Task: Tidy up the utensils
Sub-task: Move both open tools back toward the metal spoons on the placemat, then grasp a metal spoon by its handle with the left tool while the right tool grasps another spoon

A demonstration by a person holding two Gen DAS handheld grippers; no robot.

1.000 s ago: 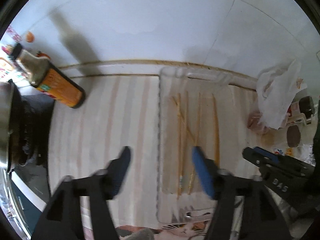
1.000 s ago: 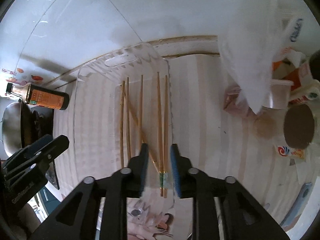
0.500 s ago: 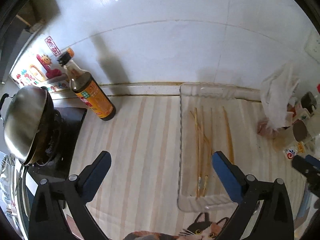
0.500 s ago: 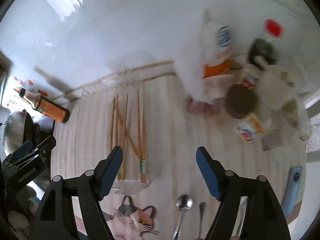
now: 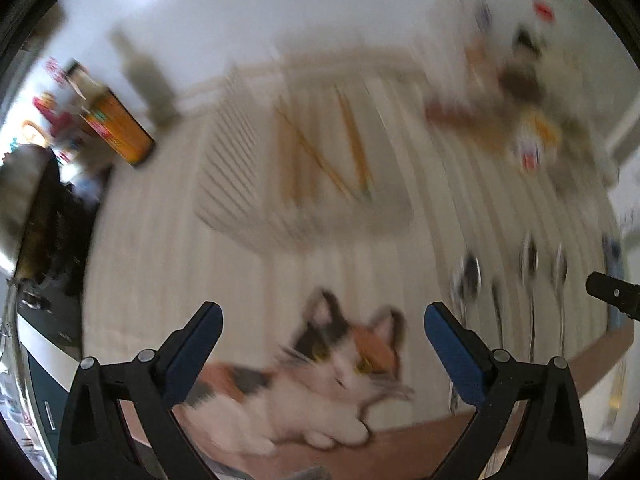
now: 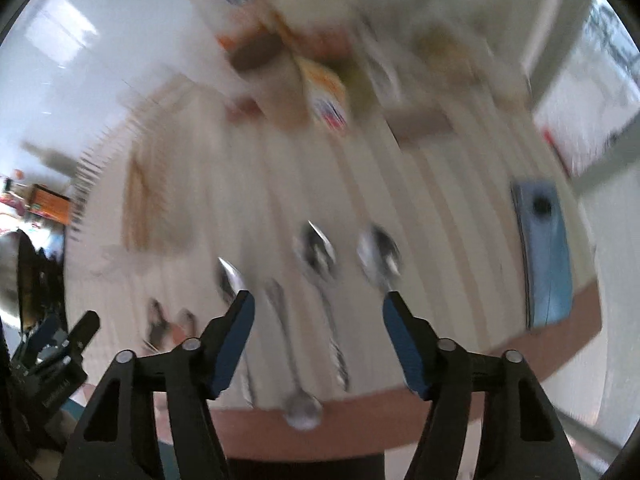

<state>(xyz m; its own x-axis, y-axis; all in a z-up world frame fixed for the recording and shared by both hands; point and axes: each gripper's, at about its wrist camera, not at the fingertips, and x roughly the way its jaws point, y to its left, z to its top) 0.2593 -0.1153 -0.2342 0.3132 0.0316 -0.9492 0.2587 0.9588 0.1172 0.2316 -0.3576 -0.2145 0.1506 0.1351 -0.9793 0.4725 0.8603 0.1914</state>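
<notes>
Both views are motion-blurred. Several wooden chopsticks (image 5: pixel 320 156) lie in a clear plastic tray (image 5: pixel 240 216) at the back of the striped counter; they show faintly in the right wrist view (image 6: pixel 140 204). Several metal spoons (image 6: pixel 320 256) lie near the front edge, just ahead of my right gripper (image 6: pixel 318 308), which is open and empty. The spoons also show in the left wrist view (image 5: pixel 528 260) at the right. My left gripper (image 5: pixel 322 330) is open and empty above a cat-print mat (image 5: pixel 340 356).
An orange-labelled sauce bottle (image 5: pixel 116 128) stands at the back left beside a stove with a wok (image 5: pixel 24 208). Packets and jars (image 6: pixel 288 60) crowd the back right. A blue phone (image 6: pixel 544 252) lies at the right counter edge.
Both grippers have pulled back from the chopstick tray toward the front edge and swung right. The right gripper, nearly shut a second ago, has opened; spoons have come into view.
</notes>
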